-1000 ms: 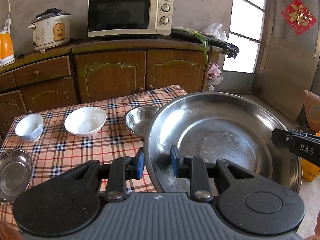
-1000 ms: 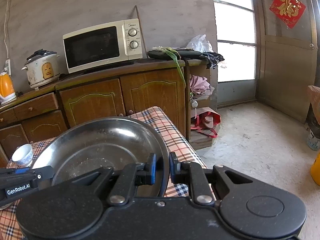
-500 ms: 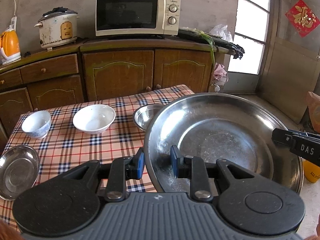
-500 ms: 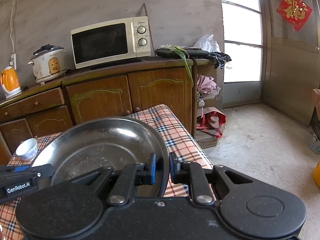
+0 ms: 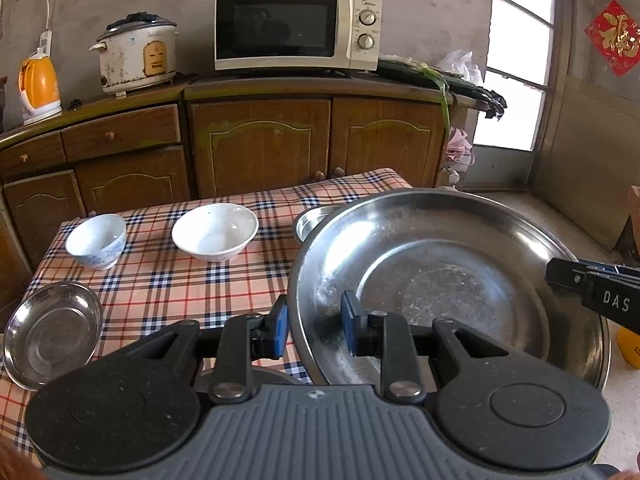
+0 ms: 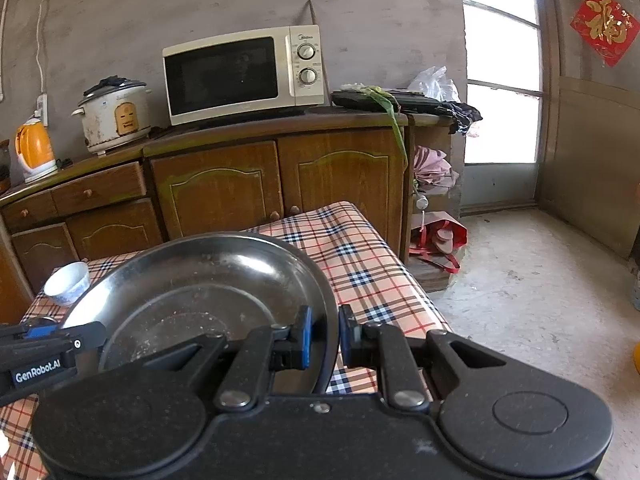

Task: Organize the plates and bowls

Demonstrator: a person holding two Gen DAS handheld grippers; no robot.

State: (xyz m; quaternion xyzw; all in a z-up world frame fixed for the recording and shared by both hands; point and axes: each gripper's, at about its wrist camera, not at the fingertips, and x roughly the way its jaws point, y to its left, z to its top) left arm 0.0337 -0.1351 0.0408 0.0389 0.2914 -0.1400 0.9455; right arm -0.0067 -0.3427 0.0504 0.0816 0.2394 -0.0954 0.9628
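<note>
bright daylight pours in from the window (image 5: 516,60), which looks washed out white, and the edges bend round.

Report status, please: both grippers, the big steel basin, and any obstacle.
Left gripper and right gripper both shut on rim of big steel basin. Basin off the table. Small steel bowl just behind it.

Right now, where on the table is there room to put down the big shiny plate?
Bare cloth shows between the white bowl, the small steel dish and the left gripper. The far right corner also looks free. The left edge is crowded, with the blue-patterned bowl.
</note>
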